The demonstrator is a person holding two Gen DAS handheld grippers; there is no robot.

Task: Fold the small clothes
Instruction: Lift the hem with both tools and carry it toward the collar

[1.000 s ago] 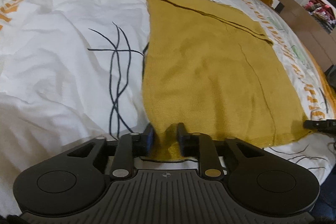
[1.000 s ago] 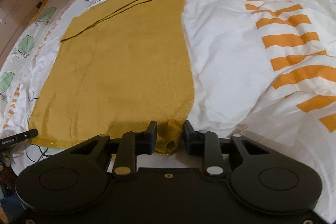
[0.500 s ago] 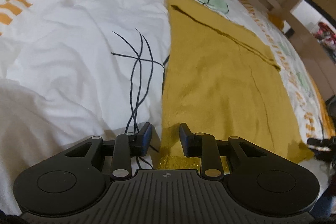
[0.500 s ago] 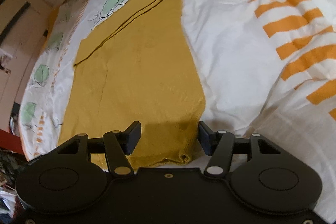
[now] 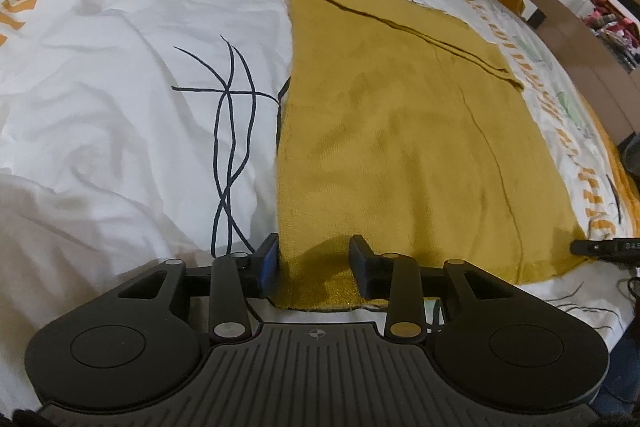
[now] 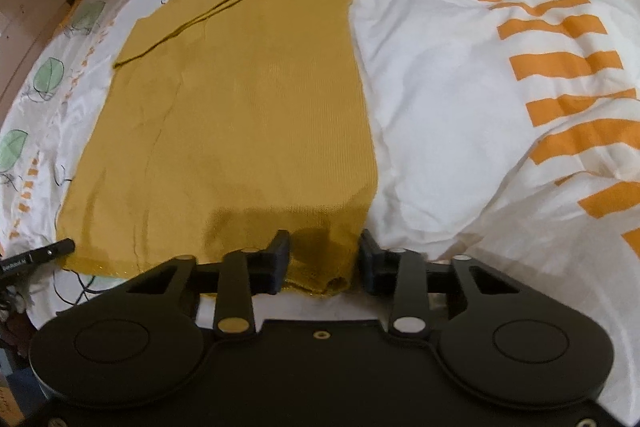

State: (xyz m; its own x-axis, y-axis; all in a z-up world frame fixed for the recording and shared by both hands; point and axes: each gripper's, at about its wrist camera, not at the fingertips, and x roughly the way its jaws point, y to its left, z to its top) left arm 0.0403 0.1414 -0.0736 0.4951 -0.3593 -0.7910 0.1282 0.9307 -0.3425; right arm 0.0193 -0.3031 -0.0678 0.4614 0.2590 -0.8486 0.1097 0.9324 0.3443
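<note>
Mustard garment (image 5: 400, 131) is lying flat on bedsheet (image 5: 120, 87); left gripper (image 5: 314, 259) and right gripper (image 6: 324, 263), both spread, are straddling its lower-frame hem corners

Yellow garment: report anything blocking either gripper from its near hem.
Nothing visible does. The left gripper and right gripper are both open, each straddling a near corner of the yellow garment on the bedsheet.

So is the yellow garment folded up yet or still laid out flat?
Mostly spread flat on the bed. The garment has only one narrow fold along its far edge; both grippers, left and right, are open at its near corners.
</note>
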